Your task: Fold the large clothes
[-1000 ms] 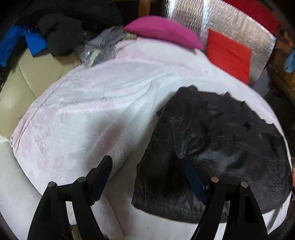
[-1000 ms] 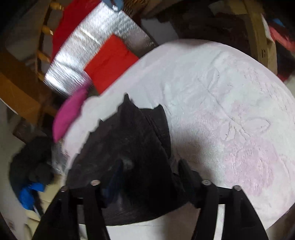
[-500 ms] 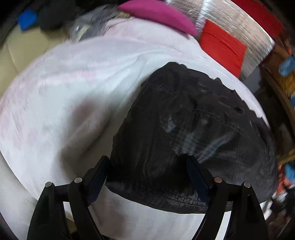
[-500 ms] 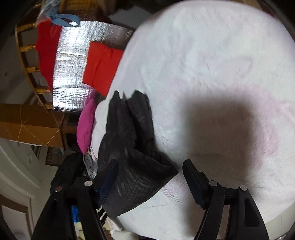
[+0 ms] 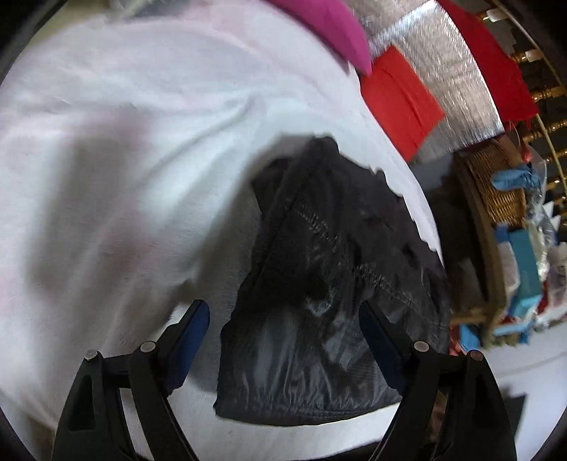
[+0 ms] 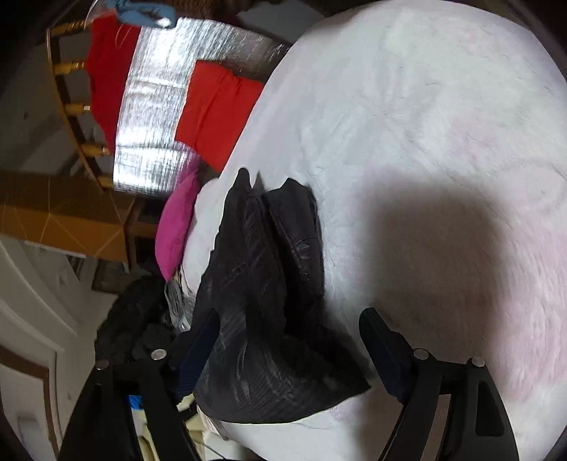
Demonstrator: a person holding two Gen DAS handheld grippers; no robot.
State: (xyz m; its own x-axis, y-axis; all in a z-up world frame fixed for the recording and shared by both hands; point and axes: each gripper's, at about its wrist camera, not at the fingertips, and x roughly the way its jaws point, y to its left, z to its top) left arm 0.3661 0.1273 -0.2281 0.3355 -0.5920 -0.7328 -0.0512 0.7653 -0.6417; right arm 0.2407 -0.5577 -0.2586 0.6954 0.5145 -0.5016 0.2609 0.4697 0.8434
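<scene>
Garment: black, shiny quilted garment lies bunched on the white-pink fleecy bed cover, near its edge.
Progress: looks partly folded — layers uneven, squaring left.
Claws: left claw and right claw — both spread, holding nothing.

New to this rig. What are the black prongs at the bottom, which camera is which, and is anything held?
No robot here: a person holds a two-finger gripper in each hand, each with a fisheye camera looking along its fingers. The prongs are those fingers. One view is from the left gripper, the other from the right gripper. Both look at a black garment lying folded on a white blanket. Both grippers are open around the garment's near end; nothing is held. Beyond it are a pink cushion and a red cloth.
</scene>
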